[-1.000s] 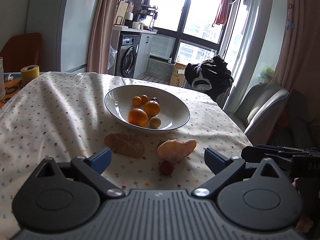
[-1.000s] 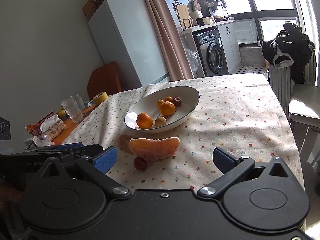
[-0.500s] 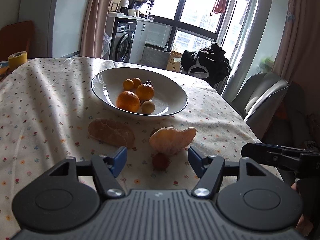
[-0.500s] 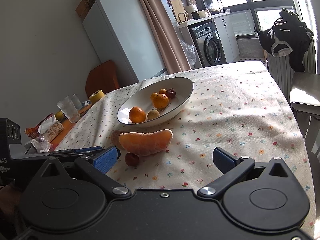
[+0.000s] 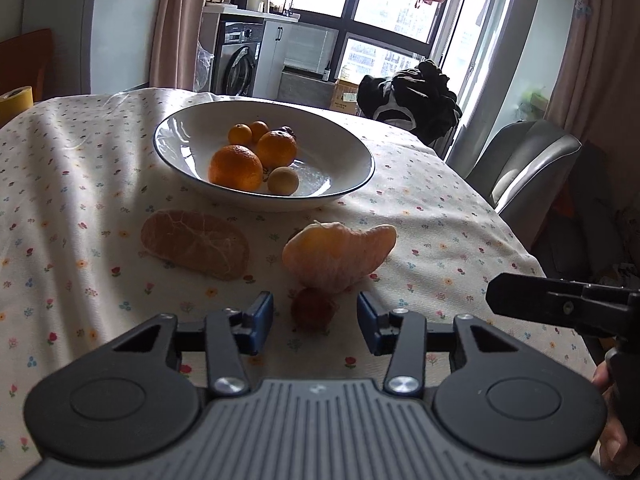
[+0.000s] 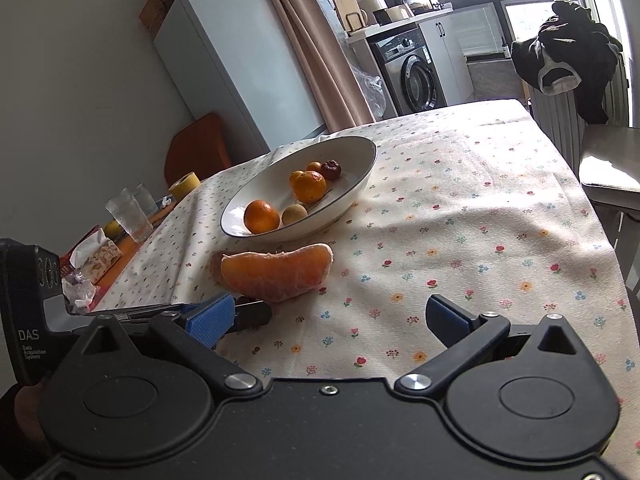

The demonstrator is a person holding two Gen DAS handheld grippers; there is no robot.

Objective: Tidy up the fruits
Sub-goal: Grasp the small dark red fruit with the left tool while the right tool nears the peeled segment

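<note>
A white bowl (image 5: 176, 128) on the flowered tablecloth holds several oranges and small fruits. In front of it lie two peeled citrus segments, one on the left (image 5: 196, 244) and one on the right (image 5: 340, 254). A small red fruit (image 5: 313, 313) sits just before the right segment. My left gripper (image 5: 314, 322) is open, its blue pads on either side of the red fruit with a gap on each side. My right gripper (image 6: 328, 316) is open over bare cloth, to the right of the segment (image 6: 280, 272). In the right wrist view the left gripper's fingers (image 6: 248, 314) hide the red fruit.
Drinking glasses (image 6: 132, 216), a yellow tape roll (image 6: 184, 184) and snack packets (image 6: 96, 256) stand at the table's far left. A grey chair (image 5: 528, 168) and a black garment (image 5: 412, 96) lie beyond the right edge. The right gripper's body (image 5: 560, 308) reaches in from the right.
My left gripper has moved forward and down to the small red fruit, and its fingers have narrowed around it. The right gripper has drawn slightly nearer the fruits and stays open.
</note>
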